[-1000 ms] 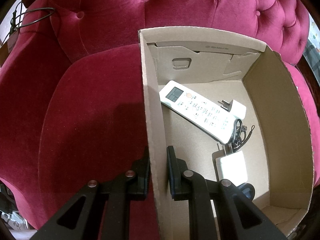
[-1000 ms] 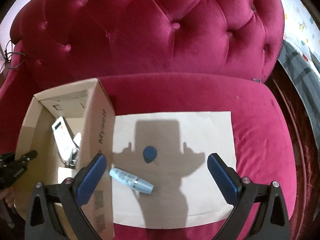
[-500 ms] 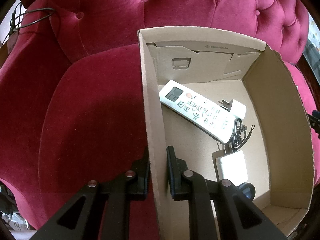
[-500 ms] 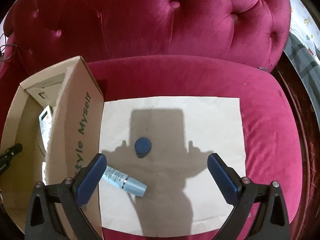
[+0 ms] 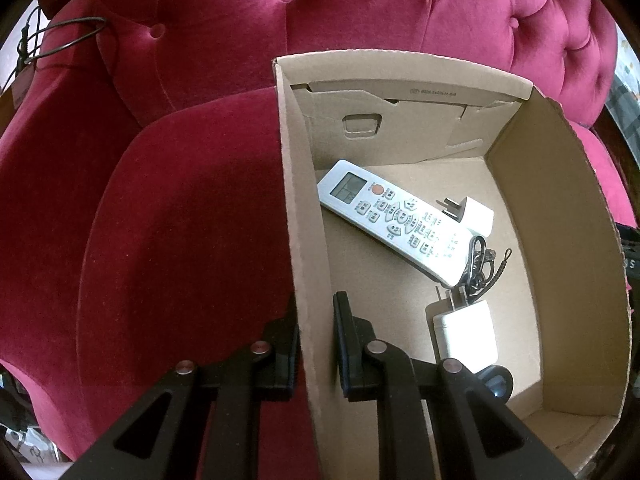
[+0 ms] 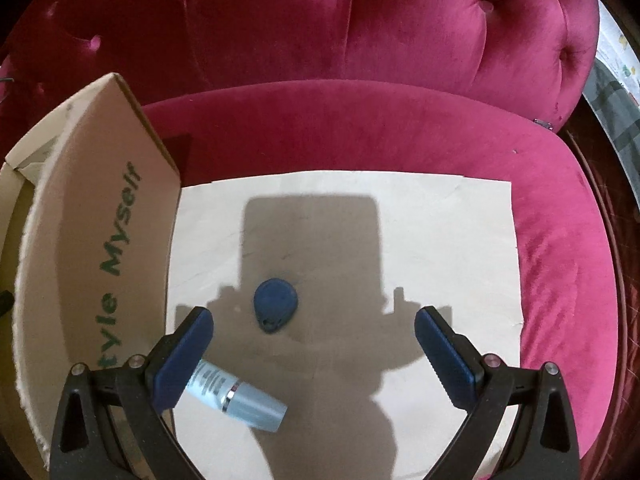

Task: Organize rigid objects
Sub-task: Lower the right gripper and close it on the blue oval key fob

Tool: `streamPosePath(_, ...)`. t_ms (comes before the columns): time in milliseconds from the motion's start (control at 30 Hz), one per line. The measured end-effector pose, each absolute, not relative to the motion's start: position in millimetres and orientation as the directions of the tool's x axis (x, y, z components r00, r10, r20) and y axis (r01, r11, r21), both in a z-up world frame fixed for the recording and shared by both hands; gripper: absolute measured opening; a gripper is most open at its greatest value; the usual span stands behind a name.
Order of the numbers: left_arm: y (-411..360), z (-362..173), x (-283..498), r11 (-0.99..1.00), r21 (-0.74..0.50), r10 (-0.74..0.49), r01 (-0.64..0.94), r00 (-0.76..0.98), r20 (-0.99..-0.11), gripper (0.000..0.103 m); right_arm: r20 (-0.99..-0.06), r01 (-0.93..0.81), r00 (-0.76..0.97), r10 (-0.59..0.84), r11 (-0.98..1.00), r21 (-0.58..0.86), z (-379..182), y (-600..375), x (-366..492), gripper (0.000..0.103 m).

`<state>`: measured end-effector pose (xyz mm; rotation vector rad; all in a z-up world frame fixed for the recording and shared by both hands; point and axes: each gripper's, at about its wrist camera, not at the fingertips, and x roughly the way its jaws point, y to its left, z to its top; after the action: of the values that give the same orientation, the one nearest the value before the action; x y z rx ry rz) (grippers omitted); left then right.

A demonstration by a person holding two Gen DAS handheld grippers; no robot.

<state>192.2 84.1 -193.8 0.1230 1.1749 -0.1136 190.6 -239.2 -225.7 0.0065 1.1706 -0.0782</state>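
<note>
My left gripper (image 5: 316, 322) is shut on the left wall of the open cardboard box (image 5: 304, 240). Inside the box lie a white remote (image 5: 394, 220), a white plug adapter (image 5: 470, 214), a black cord loop (image 5: 478, 264) and a white charger (image 5: 468, 334). In the right wrist view a blue teardrop key fob (image 6: 276, 304) lies on a beige paper sheet (image 6: 440, 240). My right gripper (image 6: 314, 330) hangs open just above it, the fob between its blue fingers (image 6: 440, 354). A pale blue tube (image 6: 236, 396) lies by the left finger, partly hidden. The box's printed wall (image 6: 96, 256) stands at left.
Everything rests on a red velvet tufted sofa (image 6: 360, 128), whose backrest (image 5: 280, 20) rises behind the box. A dark wire (image 5: 60, 36) loops over the sofa's left arm. A patterned cloth (image 6: 616, 92) lies beyond the sofa at the far right.
My right gripper has come down toward the paper, so the key fob and the tube look larger and nearer. The left gripper and the box have stayed still.
</note>
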Motion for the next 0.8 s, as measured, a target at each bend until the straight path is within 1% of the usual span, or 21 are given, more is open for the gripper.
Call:
streamPosePath(300,82,-197,195,0.987,0.039,-0.022,0.154,0.375,-0.927,0.016,-0.927,0.059,0.367,-0.074,0.997,-0.056,-243,-241,204,0.103)
streamPosePath(600,82,-199,195,0.988,0.036,-0.023,0.152,0.374,-0.927,0.016,-0.938,0.065,0.342,-0.061,0.997,-0.041,-259,-250,214,0.103)
streamPosePath(800,82,-199,195,0.988,0.037,-0.023,0.152,0.373,-0.927,0.016,-0.937,0.061,0.345,-0.062,0.997,-0.044,-257,-252,217,0.103)
